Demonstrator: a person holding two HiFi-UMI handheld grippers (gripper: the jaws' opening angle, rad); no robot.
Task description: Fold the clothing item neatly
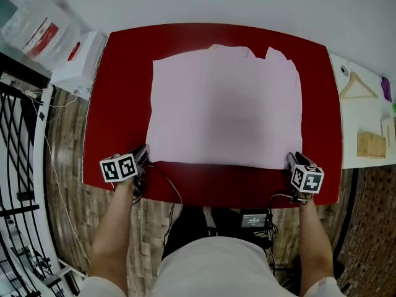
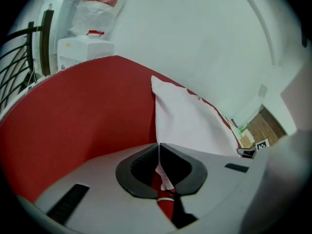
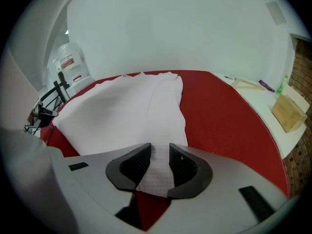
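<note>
Two bare forearms (image 1: 114, 228) reaching forward from the bottom of the head view, elbows close to the torso, one toward each near corner of the garment (image 1: 226, 110). Left gripper (image 1: 144, 150) angled inward at the near-left corner, jaws pressed together with a sliver of white cloth nipped between them. Right gripper (image 1: 292, 159) pointed at the near-right corner, jaws parted, hem lying in the gap with neither pad pressing on it. Garment pale pinkish white, spread flat as a rough rectangle across the middle of the red bench (image 1: 117, 91), far edge uneven. Black-and-white square markers on both gripper cubes. Red label on the clear plastic bag (image 1: 38, 28) past the far-left corner, red mark on the white box (image 1: 77, 57) beside it, wording too small to read. Small screen (image 1: 255, 218) at the waist, digits unreadable. Only in the head view: both arms at once, plus a wooden hanger (image 1: 357, 86) on the white surface at right. Only in the left gripper view: the pinched corner close up. Only in the right gripper view: the open gap over the ribbed hem.
</note>
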